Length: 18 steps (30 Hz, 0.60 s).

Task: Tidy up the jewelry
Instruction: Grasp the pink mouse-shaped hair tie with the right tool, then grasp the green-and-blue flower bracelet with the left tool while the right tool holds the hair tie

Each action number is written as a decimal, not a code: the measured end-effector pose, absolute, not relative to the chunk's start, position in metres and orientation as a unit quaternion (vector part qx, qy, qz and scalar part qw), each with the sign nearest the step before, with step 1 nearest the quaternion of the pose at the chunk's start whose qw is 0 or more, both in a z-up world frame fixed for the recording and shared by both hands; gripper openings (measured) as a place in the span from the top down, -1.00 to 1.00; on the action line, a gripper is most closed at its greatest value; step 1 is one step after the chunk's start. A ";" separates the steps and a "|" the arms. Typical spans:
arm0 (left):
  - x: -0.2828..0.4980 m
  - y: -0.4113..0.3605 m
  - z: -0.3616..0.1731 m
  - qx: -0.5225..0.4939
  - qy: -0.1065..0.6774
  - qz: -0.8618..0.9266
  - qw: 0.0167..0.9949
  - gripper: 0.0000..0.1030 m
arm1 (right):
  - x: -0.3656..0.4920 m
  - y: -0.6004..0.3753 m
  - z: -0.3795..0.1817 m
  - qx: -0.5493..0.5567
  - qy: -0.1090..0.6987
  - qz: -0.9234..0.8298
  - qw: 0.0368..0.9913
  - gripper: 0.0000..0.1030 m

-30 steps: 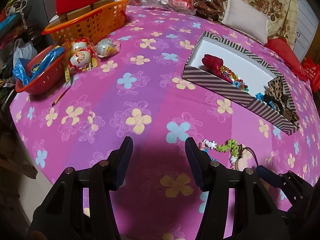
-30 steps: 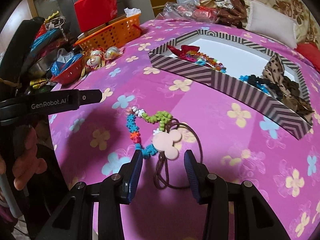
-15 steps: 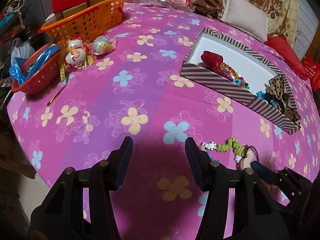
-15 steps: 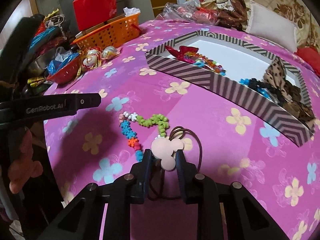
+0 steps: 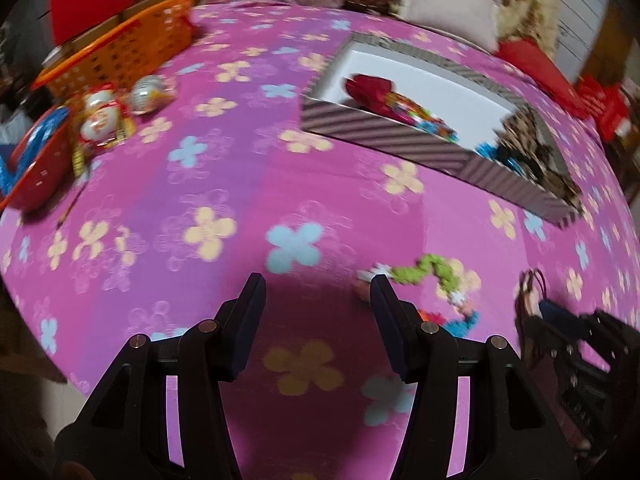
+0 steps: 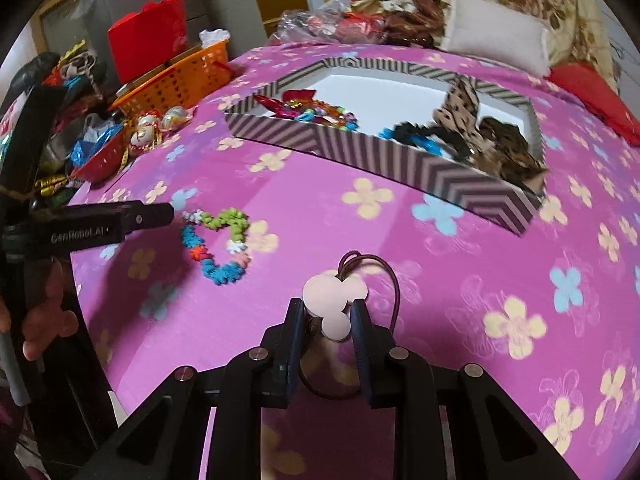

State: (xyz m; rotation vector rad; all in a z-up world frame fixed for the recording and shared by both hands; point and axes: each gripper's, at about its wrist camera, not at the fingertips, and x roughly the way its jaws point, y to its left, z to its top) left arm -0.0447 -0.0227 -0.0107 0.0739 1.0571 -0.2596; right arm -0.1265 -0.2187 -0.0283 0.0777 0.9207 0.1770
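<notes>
Your right gripper (image 6: 326,312) is clamped on the pink mouse-head charm (image 6: 332,298) of a hair tie, its pads pressing the charm's lower lobe from both sides after the jaws drew in around it. The tie's dark brown elastic cord (image 6: 394,284) loops out to the right of the charm and trails back under the gripper, over the pink flowered tablecloth (image 6: 480,260).

Your left gripper (image 5: 318,288) stands wide with nothing between its fingers, only tablecloth below. In the right wrist view its dark body reaches in from the left edge, its tip just beside the colourful beaded bracelet (image 6: 218,244). That bracelet lies flat on the cloth, to the left of the held charm and apart from it. In the left wrist view the bracelet's green stretch (image 5: 428,270) sits just right of the right-hand finger; whether they touch, you cannot tell from the blur.

Farther off, the striped shallow box (image 6: 400,164) rests on the cloth. At its left end lie a red bow (image 6: 288,102) and a string of bright beads (image 6: 332,114); at its right end lie a blue and black piece (image 6: 416,136) and a leopard-print bow (image 6: 480,128).

At the far left edge of the table stand an orange basket (image 6: 180,76) and a red bowl (image 6: 104,156), with foil-wrapped egg figures (image 6: 156,126) between them.
</notes>
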 end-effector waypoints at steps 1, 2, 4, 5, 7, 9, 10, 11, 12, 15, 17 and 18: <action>-0.045 -0.027 -0.013 0.043 0.504 -0.132 0.852 -0.05 | -0.127 -0.219 -0.029 0.040 0.443 0.085 0.892 0.56; -0.046 -0.030 -0.014 0.048 0.504 -0.136 0.852 -0.05 | -0.127 -0.220 -0.029 0.043 0.442 0.086 0.892 0.56; -0.046 -0.036 -0.017 0.063 0.502 -0.144 0.851 -0.05 | -0.128 -0.219 -0.029 0.042 0.441 0.085 0.892 0.56; -0.047 -0.038 -0.018 0.069 0.500 -0.147 0.850 -0.05 | -0.128 -0.219 -0.029 0.041 0.441 0.085 0.893 0.56; -0.048 -0.041 -0.020 0.081 0.496 -0.154 0.851 -0.05 | -0.128 -0.220 -0.030 0.043 0.440 0.086 0.893 0.56; -0.046 -0.042 -0.023 0.090 0.494 -0.155 0.851 -0.09 | -0.128 -0.221 -0.030 0.048 0.439 0.086 0.893 0.56; -0.046 -0.042 -0.024 0.092 0.494 -0.155 0.851 -0.09 | -0.127 -0.222 -0.030 0.051 0.438 0.086 0.893 0.56; -0.044 -0.041 -0.025 0.092 0.495 -0.156 0.850 -0.12 | -0.127 -0.222 -0.030 0.053 0.437 0.087 0.894 0.56; -0.042 -0.040 -0.025 0.089 0.494 -0.158 0.851 -0.15 | -0.128 -0.223 -0.030 0.053 0.437 0.087 0.894 0.56; -0.039 -0.040 -0.027 0.089 0.493 -0.172 0.848 -0.19 | -0.127 -0.222 -0.031 0.053 0.434 0.085 0.895 0.55; -0.038 -0.042 -0.027 0.093 0.490 -0.182 0.847 -0.23 | -0.127 -0.221 -0.031 0.051 0.433 0.084 0.896 0.54; -0.038 -0.043 -0.027 0.095 0.490 -0.187 0.846 -0.26 | -0.126 -0.221 -0.031 0.050 0.432 0.084 0.897 0.53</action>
